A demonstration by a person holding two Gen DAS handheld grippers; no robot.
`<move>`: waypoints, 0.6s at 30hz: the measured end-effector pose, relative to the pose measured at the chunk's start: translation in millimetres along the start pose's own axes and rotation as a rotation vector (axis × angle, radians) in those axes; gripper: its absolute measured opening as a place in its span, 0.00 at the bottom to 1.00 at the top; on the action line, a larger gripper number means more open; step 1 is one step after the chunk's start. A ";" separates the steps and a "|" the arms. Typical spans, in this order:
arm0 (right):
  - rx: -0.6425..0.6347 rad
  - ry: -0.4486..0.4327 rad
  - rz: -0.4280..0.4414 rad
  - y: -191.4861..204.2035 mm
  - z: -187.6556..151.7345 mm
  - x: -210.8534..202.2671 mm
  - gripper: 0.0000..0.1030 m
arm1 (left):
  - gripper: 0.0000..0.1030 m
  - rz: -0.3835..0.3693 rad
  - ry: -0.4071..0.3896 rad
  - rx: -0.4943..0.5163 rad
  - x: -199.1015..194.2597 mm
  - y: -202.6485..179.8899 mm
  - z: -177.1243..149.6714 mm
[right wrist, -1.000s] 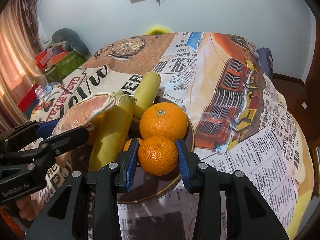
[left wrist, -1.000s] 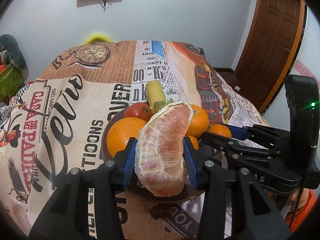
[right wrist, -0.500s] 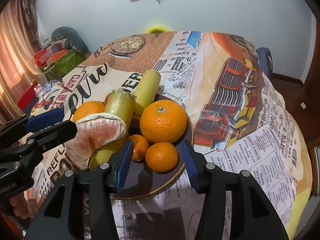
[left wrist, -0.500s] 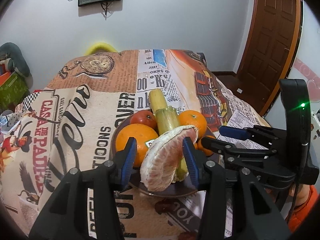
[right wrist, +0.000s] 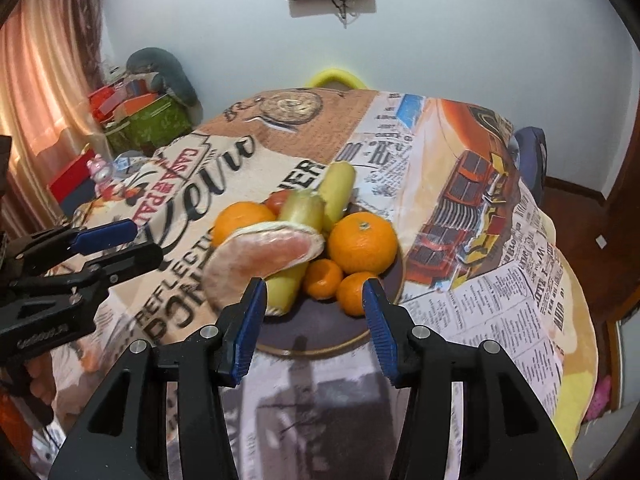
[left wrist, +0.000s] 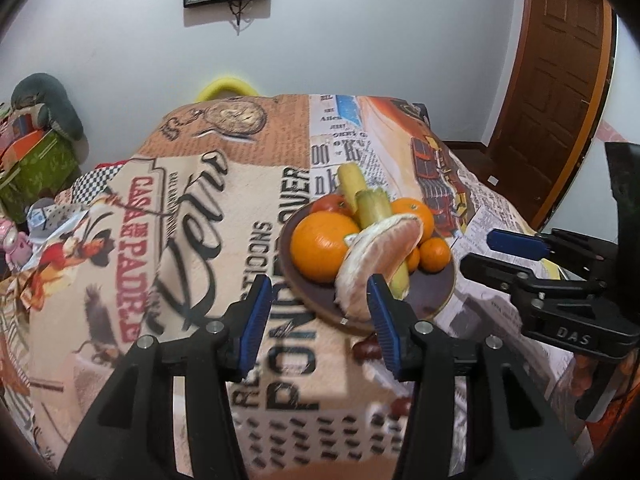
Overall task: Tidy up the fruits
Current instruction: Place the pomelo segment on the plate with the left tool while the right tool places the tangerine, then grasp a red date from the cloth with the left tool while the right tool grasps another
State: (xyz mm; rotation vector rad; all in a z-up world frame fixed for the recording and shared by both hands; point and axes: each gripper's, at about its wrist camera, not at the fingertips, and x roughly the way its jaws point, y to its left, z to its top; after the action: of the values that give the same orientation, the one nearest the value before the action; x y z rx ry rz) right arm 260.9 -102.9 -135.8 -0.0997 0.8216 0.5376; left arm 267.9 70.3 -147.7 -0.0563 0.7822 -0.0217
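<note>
A dark round plate (left wrist: 424, 300) (right wrist: 320, 332) on the printed tablecloth holds the fruit. A peeled pomelo wedge (left wrist: 376, 256) (right wrist: 260, 256) leans on two sugarcane pieces (left wrist: 374, 208) (right wrist: 300, 212). Around them lie a big orange (left wrist: 320, 246) (right wrist: 240, 220), another orange (right wrist: 362, 242), small tangerines (right wrist: 354, 292) and a red fruit (left wrist: 330, 202). My left gripper (left wrist: 318, 320) is open and empty, just in front of the plate, to its left. My right gripper (right wrist: 312, 320) is open and empty at the plate's near rim.
The table (right wrist: 500, 300) has a newspaper-print cloth that drops off at the right edge. A yellow chair back (right wrist: 334, 76) stands behind the table. Boxes and clutter (right wrist: 136, 112) sit at the left. A wooden door (left wrist: 560, 80) is at the right.
My left gripper let go of the pomelo wedge, which now rests on the plate, and backed off to the left. My right gripper released the tangerine and drew back, open.
</note>
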 end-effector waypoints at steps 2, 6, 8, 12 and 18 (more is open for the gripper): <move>-0.018 0.011 0.010 8.9 -5.6 -2.1 0.45 | 0.49 0.016 0.008 -0.001 -6.5 5.9 -7.3; -0.063 0.046 0.021 28.2 -15.9 -0.3 0.45 | 0.49 0.025 0.020 -0.016 -15.9 18.2 -19.3; -0.082 0.061 0.031 37.7 -21.0 2.0 0.45 | 0.49 0.028 0.025 -0.027 -19.9 24.5 -25.7; -0.104 0.097 0.053 52.5 -29.7 13.0 0.45 | 0.49 0.041 0.036 -0.042 -24.8 36.2 -37.0; -0.119 0.165 0.076 65.6 -37.4 38.0 0.45 | 0.49 0.047 0.052 -0.067 -24.1 52.3 -48.1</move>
State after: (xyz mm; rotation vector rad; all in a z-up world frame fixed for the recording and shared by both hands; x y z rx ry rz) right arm 224.7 -41.3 -180.9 -0.2253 0.9569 0.6560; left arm 216.8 121.4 -167.8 -0.1007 0.8362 0.0480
